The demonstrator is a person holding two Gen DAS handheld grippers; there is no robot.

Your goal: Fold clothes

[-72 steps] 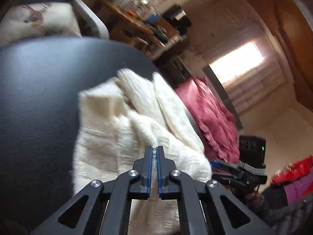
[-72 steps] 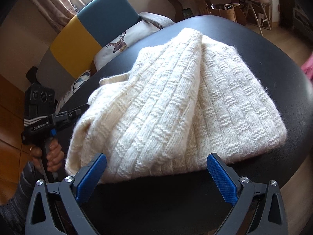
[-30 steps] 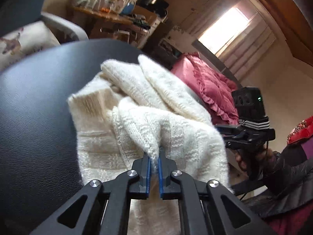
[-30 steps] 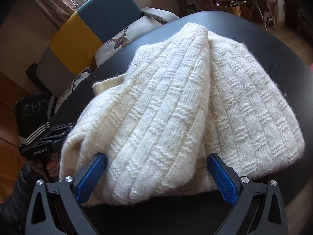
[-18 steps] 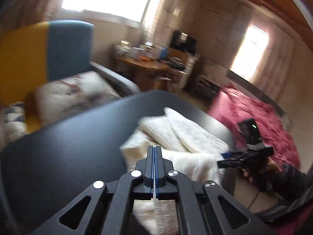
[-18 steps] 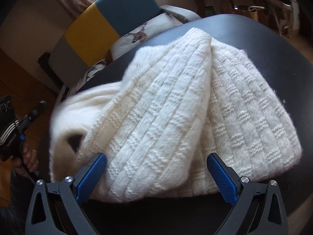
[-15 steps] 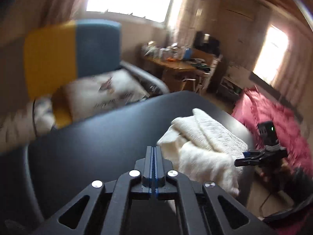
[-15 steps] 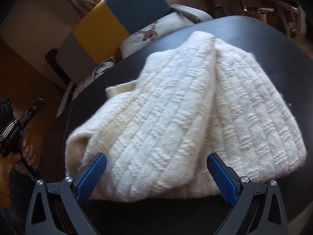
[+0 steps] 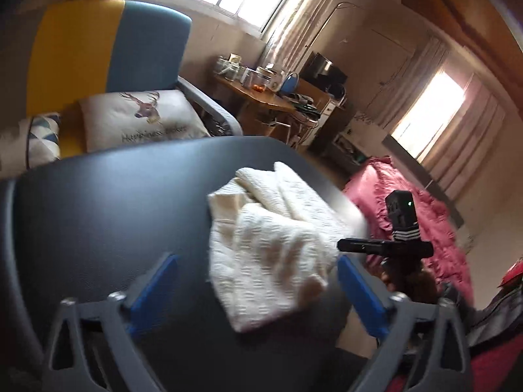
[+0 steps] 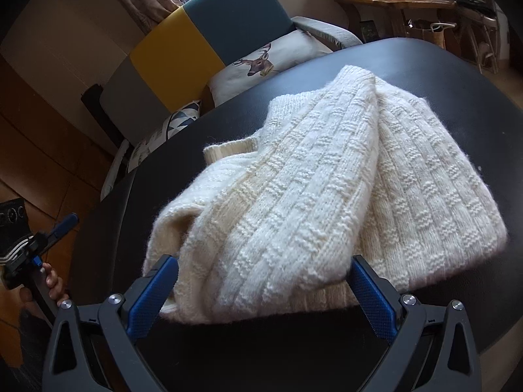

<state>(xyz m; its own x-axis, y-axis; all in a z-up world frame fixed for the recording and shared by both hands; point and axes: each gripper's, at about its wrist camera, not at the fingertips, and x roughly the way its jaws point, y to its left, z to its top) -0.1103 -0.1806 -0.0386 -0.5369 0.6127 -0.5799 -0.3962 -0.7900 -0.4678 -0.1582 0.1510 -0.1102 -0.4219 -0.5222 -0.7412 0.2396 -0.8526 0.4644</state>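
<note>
Left tool [image 9: 256,285] released sweater [image 9: 271,245], jaws opening, pulled back.

Cream basket-weave knit sweater [image 10: 327,196], black table [image 10: 425,65], yellow-and-teal chair [image 10: 209,32], deer-print white cushion [image 10: 271,62], crimson ruffled bedspread [image 9: 425,222], blue gripper pads [image 10: 153,294]

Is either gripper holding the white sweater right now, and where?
Neither. The left gripper is opening, clear of the sweater; the right gripper stands open.

Folded sweater [image 10: 330,192] lying on the table [image 10: 457,75] toward its right edge, armchair [image 10: 209,36] with cushion [image 10: 261,65] behind the table, wooden desk [image 10: 392,0] behind its right end.
</note>
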